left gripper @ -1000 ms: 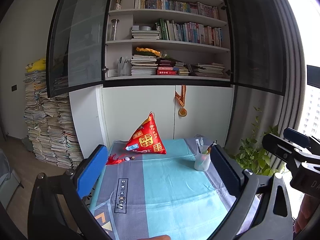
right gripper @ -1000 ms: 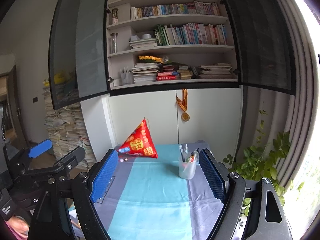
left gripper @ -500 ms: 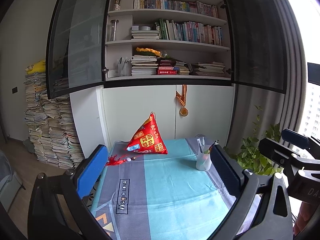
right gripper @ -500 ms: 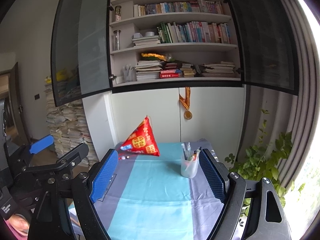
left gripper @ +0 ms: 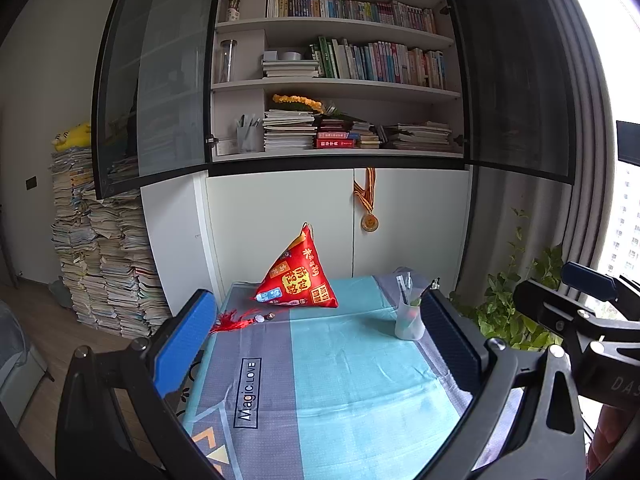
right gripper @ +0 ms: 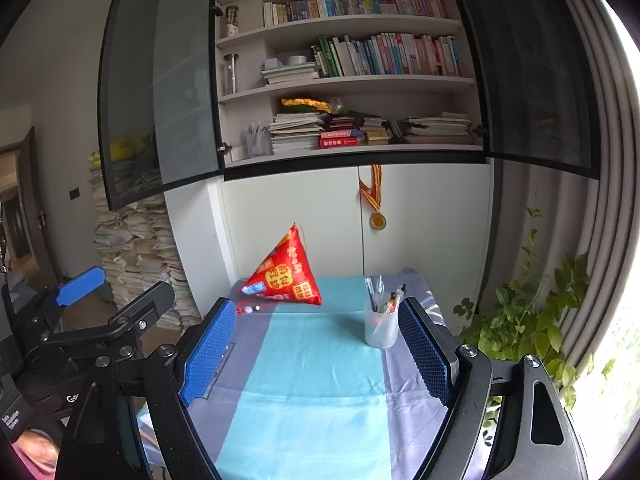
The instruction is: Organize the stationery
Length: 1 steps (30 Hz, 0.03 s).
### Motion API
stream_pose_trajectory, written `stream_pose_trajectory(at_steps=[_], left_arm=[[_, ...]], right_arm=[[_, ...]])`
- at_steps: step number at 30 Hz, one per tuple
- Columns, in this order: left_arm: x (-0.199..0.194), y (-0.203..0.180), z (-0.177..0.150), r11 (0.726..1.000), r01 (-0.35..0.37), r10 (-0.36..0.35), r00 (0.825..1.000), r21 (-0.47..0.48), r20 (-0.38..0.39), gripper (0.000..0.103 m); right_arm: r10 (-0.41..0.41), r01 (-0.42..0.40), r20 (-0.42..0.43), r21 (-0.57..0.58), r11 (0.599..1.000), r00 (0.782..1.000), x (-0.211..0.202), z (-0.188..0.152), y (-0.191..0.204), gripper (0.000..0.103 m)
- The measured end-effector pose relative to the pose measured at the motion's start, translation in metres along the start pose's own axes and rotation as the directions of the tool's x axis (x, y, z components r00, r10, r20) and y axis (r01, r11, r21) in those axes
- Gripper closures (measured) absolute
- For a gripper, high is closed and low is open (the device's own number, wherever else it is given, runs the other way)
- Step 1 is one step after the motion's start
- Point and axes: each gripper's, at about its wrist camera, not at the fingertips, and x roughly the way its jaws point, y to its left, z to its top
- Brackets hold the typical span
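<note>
Turquoise and grey cloth [left gripper: 360, 380] covers the table and fills the lower middle of both wrist views, with a "Magic.LOVE" label printed at lower left of the left view.

Left gripper [left gripper: 320, 332]: my jaws stand wide apart, blue pad at lower left, dark pad at lower right, bare cloth between them. Nothing held.

Right gripper [right gripper: 316, 344]: jaws also wide apart, blue pads on both sides, nothing between them but cloth. Nothing held. In the left view this gripper shows at the right edge as a black frame with a blue tip; in the right view the left gripper sits at lower left.

Pen cup [right gripper: 381, 326]: translucent plastic, upright, on the grey stripe toward the far right part of the table. In the right view it sits right of centre, just beside the inner face of my right-hand pad in the picture; I cannot tell whether it is clear of it. Pens [right gripper: 390, 300] stand in it, leaning. In the left view the cup [left gripper: 409, 322] is partly hidden by the dark pad.

Red pyramid pouch [left gripper: 298, 274] with gold characters stands at the far edge of the table, centre of frame, its red tassel [left gripper: 236, 318] trailing to the left on the cloth.

Behind: white cabinet doors with a medal [left gripper: 369, 220] hanging, open bookshelves [left gripper: 340, 80] above, stacked papers [left gripper: 104, 264] at left, a plant [right gripper: 532, 312] at right.
</note>
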Motion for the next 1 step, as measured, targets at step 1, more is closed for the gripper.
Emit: stream_pose_trajectory(at_steps=[1], left_arm=[[0.0005,0.0004,-0.0002,1.000,-0.001,0.001,1.000,-0.001,-0.002,0.001]], right_arm=[[0.000,0.000,-0.002,0.000,1.000,1.000,0.0003,-0.0005,-0.0001,0.019]])
